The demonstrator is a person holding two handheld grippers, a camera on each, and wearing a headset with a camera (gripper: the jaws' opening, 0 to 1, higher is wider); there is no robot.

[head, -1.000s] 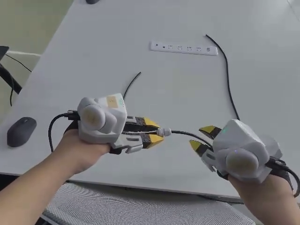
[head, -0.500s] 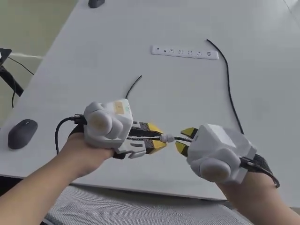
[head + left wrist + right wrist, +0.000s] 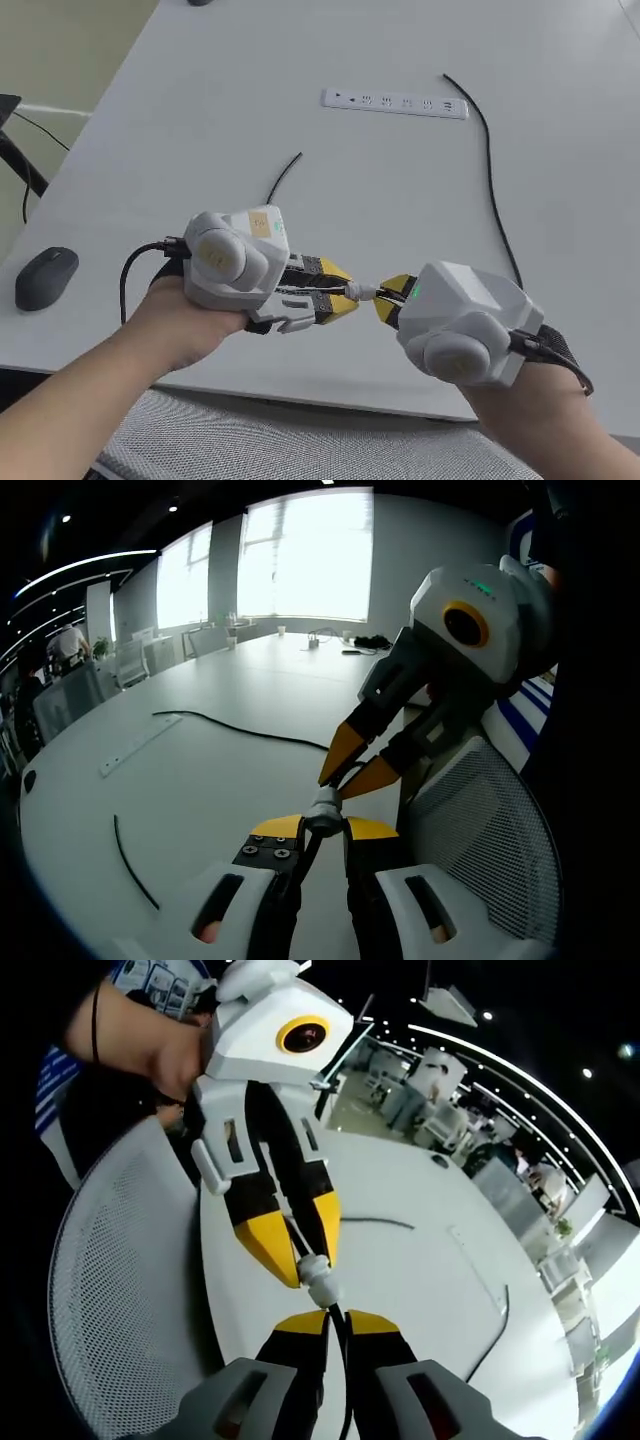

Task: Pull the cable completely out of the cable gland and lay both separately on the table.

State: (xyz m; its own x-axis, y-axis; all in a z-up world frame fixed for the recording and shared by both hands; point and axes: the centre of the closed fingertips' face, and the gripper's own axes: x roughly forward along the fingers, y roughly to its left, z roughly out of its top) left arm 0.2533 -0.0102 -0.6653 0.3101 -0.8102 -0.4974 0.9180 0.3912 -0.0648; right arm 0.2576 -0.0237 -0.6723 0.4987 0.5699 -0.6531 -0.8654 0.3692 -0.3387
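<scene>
1. The left gripper [image 3: 338, 293] is held over the near edge of the table [image 3: 200, 120], pointing right. Its yellow-tipped jaws are pressed onto the white cable gland [image 3: 362, 292], which sticks out from their tips.
2. In the left gripper view the cable gland [image 3: 323, 810] sits between that gripper's own tips. The black cable [image 3: 312, 842] runs back from it down the gap between the jaws.
3. The right gripper [image 3: 392, 295] faces it from the right, tip to tip, just beside the gland.
4. In the right gripper view its jaws are drawn nearly together on the cable [image 3: 339, 1322]. The gland [image 3: 318, 1278] is just past their tips, and the left gripper [image 3: 298, 1250] clamps its far end.
5. The cable is not yet out of the gland. Both are held in the air above the table's near edge.
6. A thin black strand [image 3: 285, 178] lies on the table beyond the left gripper. I cannot tell whether it is the same cable.
7. A white power strip [image 3: 395, 103] lies far across the table, and its cord [image 3: 490, 180] trails toward the near right.
8. A dark mouse [image 3: 45, 278] sits at the near left edge.
9. A mesh chair seat [image 3: 230, 430] is below the table edge.
</scene>
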